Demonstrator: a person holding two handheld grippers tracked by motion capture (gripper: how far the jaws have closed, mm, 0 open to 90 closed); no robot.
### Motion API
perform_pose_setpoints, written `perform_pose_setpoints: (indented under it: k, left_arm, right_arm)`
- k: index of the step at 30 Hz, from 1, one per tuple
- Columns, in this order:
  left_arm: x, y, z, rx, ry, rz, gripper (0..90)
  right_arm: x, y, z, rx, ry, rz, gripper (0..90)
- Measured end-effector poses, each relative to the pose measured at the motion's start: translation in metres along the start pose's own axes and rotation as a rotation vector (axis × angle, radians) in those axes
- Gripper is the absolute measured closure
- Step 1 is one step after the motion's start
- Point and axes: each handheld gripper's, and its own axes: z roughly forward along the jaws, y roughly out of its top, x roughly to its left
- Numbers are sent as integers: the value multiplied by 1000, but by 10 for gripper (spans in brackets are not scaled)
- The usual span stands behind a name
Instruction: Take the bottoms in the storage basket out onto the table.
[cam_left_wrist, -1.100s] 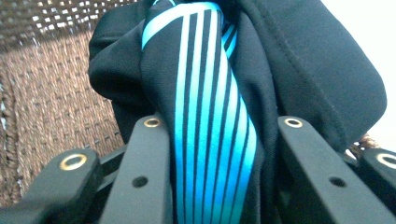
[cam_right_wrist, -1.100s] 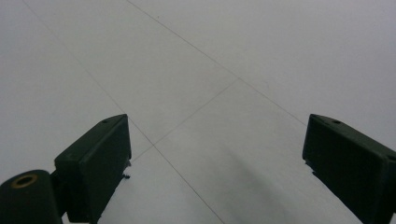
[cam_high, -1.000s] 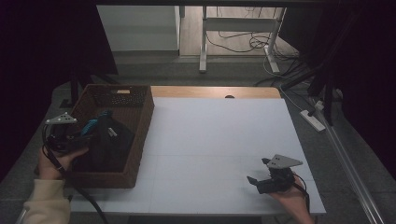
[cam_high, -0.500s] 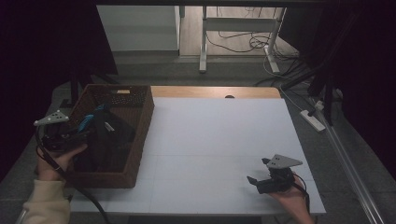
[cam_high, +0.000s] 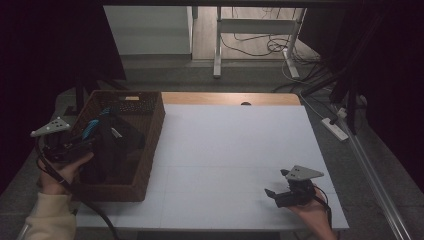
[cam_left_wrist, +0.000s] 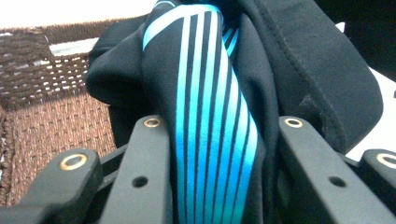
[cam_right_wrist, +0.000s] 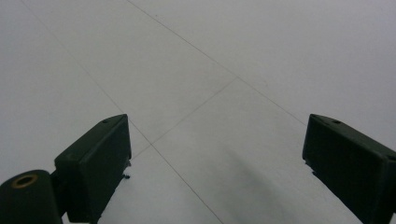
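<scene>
- The left gripper (cam_high: 75, 145) hangs over the near-left part of the brown wicker basket (cam_high: 150, 145), and its jaws pinch a bunched fold of a black garment with turquoise stripes (cam_left_wrist: 210, 126).
- Most of the garment lies inside the basket; the left gripper view shows the striped fold squeezed between the two black jaws, with woven basket wall behind it.
- The right gripper (cam_high: 286, 196) rests low near the front right corner of the white surface (cam_high: 235, 145), well apart from the basket; its jaws stand spread wide with nothing between them.
- The step in hand looks like lifting the garment out of the basket and onto the surface.
- To do it well, I would keep the pinch firm and lift straight up until the hanging cloth clears the rim, since a sideways pull could snag the fabric on the weave or drag the basket.
- The grip holds only one fold, so the rest may trail heavily; a slow rise guards against slipping.
- The open right gripper can then take a second edge for spreading the cloth flat.
</scene>
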Motion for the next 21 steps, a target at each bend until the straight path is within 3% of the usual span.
perform_pose_setpoints:
  k: [9, 21]
  left_arm:
    - [-4, 3, -1, -28, -47, -13, 693]
    - [-10, 7, -9, -82, -59, -20, 692]
  right_arm:
    - [0, 0, 0, 1, -2, -1, 78]
    - [0, 0, 0, 3, -8, -5, 78]
